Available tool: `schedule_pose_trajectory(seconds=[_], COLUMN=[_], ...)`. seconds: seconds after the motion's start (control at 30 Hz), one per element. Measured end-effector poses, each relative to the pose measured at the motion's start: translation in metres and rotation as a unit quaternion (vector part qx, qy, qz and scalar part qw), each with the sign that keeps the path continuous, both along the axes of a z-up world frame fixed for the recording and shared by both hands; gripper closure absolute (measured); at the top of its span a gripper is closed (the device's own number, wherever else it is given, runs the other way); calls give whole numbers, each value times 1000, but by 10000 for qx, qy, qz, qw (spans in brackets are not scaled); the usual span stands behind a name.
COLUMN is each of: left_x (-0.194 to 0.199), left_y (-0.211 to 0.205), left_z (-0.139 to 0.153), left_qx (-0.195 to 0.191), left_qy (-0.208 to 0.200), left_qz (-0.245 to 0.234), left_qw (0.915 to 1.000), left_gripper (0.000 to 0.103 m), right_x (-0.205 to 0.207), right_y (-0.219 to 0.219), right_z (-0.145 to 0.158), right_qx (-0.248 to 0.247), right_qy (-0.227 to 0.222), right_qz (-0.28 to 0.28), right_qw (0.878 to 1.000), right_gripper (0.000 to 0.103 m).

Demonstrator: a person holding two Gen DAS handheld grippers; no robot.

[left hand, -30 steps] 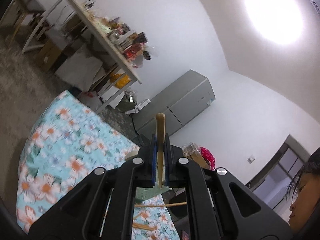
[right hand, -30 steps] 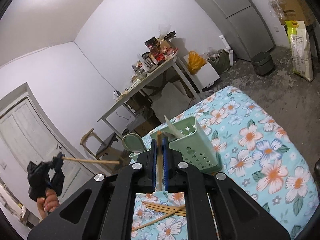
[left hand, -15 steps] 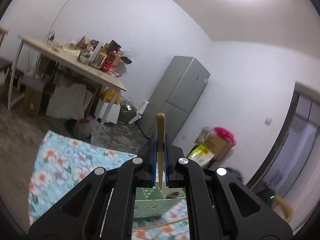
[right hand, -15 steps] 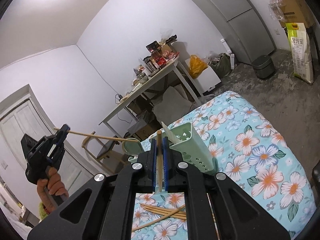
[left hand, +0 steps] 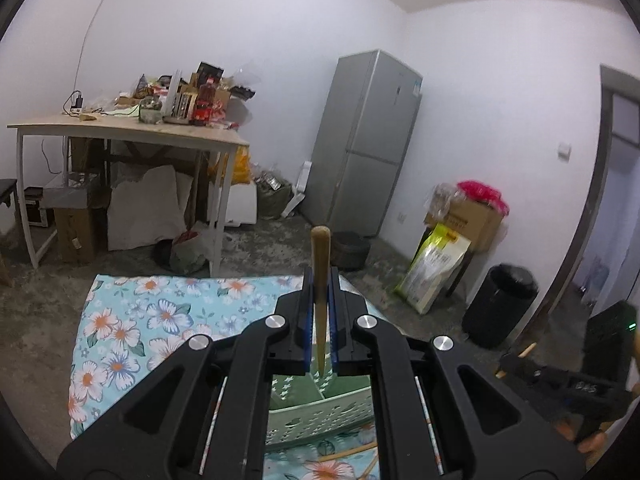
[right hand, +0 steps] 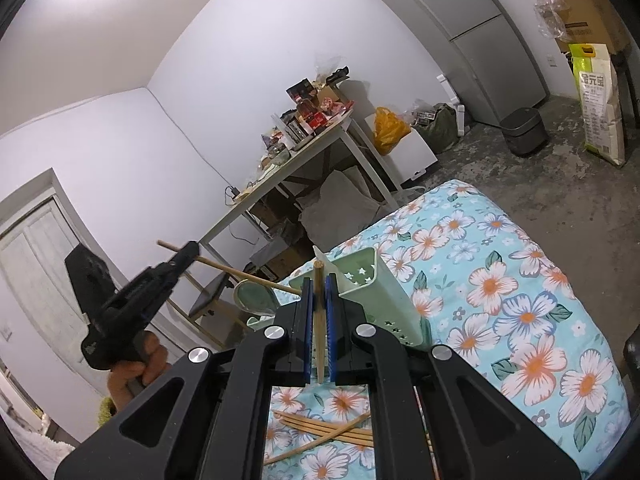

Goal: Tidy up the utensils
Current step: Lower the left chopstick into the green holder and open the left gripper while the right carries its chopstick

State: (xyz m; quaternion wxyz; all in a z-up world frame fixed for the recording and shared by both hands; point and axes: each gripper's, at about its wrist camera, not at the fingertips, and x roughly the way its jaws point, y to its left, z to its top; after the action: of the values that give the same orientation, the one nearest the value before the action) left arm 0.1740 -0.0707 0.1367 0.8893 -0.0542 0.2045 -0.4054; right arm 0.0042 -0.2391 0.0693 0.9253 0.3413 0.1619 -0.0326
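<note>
left gripper swung level | both fingers clamped on round wooden chopsticks | perforated green caddy

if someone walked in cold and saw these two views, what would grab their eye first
Most striking is that each gripper is shut on a wooden chopstick: the left gripper and the right gripper both pinch one between blue pads. Next comes the pale green utensil holder standing on the loud floral tablecloth, just beyond the right gripper. More loose chopsticks lie crossed on the cloth below it.
</note>
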Motion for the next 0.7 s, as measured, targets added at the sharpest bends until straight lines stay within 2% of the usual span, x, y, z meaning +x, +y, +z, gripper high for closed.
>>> schedule_pose_trajectory(seconds=[0.2, 0.33, 0.53, 0.7], left_x=[5, 1, -12, -25], left_y=[-13, -9, 3, 17], left_z=[-12, -10, 0, 9], left_qx=[105, 34, -10, -92], left_qy=[237, 205, 26, -99], left_qz=[-40, 15, 179, 303], left_qw=[9997, 9998, 9998, 9995], left_gripper=[95, 77, 58, 48], right_x=[3, 3, 1, -2], right_y=[2, 2, 3, 4], right_z=[-1, -1, 0, 3], right_qx=[-32, -43, -57, -97], right_qy=[48, 42, 7, -47], right_qz=[-7, -11, -9, -22], right_qw=[10000, 10000, 10000, 9999], right_gripper=[97, 97, 97, 97])
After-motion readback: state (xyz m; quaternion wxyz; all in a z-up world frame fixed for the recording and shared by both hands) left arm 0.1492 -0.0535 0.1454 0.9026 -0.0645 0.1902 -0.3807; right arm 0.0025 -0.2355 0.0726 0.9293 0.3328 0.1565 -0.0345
